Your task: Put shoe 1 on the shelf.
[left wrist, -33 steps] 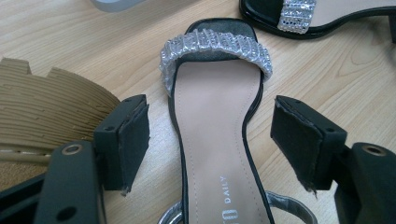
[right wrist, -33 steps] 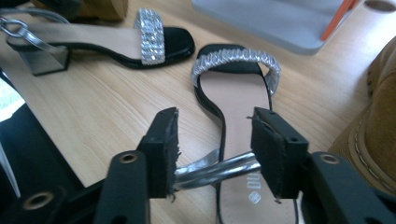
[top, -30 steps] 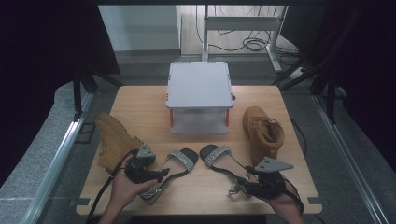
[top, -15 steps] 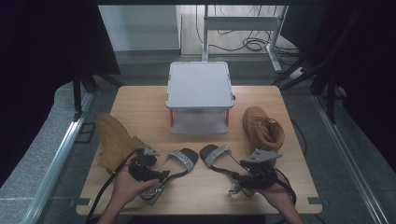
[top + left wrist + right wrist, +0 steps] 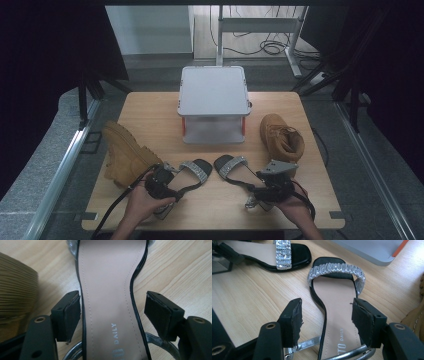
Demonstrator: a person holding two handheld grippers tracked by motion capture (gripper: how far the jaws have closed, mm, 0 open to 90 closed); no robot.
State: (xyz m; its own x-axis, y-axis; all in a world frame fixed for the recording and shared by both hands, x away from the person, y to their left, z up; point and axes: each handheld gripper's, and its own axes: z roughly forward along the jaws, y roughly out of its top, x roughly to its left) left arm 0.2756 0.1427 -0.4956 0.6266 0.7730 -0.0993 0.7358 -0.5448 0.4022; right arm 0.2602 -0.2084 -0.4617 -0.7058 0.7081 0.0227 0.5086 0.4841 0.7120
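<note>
Both sandals lie flat at lower centre of the high view, nothing lifted yet. Left gripper (image 5: 112,315) straddles the left sandal (image 5: 192,172), jaws apart. Right gripper (image 5: 327,320) likewise spread over the right sandal (image 5: 337,307). Closing and lifting remain, I judge.

Both tongs (image 5: 172,187) (image 5: 257,192) low, jaws apart.

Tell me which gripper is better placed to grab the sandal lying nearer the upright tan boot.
The right gripper: its open jaws straddle the heel end of that black, silver-strapped sandal. The left gripper straddles the other sandal, beside the tipped tan boot, across from the upright tan boot.
</note>
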